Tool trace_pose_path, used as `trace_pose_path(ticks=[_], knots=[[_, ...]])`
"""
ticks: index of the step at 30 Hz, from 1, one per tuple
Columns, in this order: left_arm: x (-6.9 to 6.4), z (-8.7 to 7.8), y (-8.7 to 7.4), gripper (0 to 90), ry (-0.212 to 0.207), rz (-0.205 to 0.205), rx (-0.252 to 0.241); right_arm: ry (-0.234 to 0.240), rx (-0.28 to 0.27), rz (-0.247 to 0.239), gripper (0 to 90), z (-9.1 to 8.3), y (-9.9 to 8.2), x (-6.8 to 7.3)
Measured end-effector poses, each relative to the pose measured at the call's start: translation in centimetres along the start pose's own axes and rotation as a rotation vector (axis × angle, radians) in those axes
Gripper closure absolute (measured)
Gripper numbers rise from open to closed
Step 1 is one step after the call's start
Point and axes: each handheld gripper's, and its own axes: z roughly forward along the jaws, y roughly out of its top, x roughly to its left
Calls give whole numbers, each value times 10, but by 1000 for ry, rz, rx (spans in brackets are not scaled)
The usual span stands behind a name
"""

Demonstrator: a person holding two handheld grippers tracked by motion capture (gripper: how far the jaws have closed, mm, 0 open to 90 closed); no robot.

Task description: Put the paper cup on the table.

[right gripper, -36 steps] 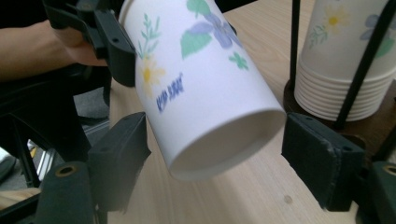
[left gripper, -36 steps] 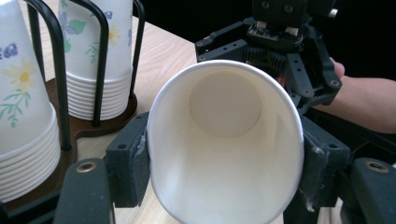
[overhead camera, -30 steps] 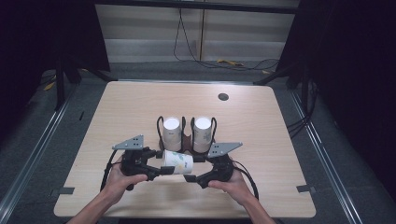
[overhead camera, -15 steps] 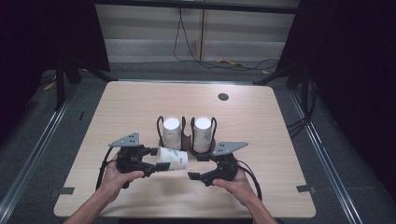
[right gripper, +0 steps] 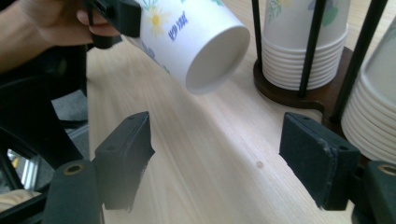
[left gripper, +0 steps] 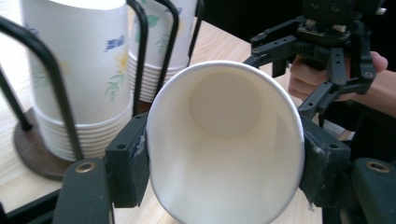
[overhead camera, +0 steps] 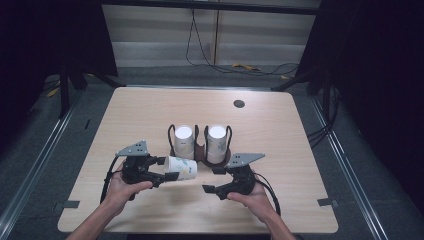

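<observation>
A white paper cup (overhead camera: 181, 167) with a flower print lies on its side in the air, its base pointing right. My left gripper (overhead camera: 167, 172) is shut on it near the rim. The left gripper view looks into the cup (left gripper: 224, 140), with the pads (left gripper: 133, 163) pressed on both sides. My right gripper (overhead camera: 210, 180) hovers low over the table to the cup's right, apart from it. Its jaws have just been closing and hold nothing. In the right gripper view the cup's base (right gripper: 217, 60) hangs above and beyond the open right gripper (right gripper: 217, 158).
A black wire holder on a dark wooden base (overhead camera: 200, 152) stands at mid-table with two upside-down cup stacks (overhead camera: 183, 140) (overhead camera: 217, 142), just behind both grippers. The wooden table (overhead camera: 150, 110) has a round cable hole (overhead camera: 239, 104) at the back.
The left gripper has carried the cup a little to the left and up, away from the right gripper, which was at the cup's base. The right jaws have narrowed.
</observation>
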Motion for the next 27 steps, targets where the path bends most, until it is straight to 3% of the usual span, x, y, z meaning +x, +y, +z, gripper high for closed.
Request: trace_pose_path(ticks=[9, 18, 27], knots=[[7, -10, 3, 302, 25, -11, 11, -31, 3, 19, 250, 0, 0, -5], [12, -19, 6, 301, 84, -16, 27, -57, -20, 37, 248, -6, -1, -13], [20, -49, 13, 299, 145, -35, -7, -73, -42, 49, 254, -14, -1, -16]])
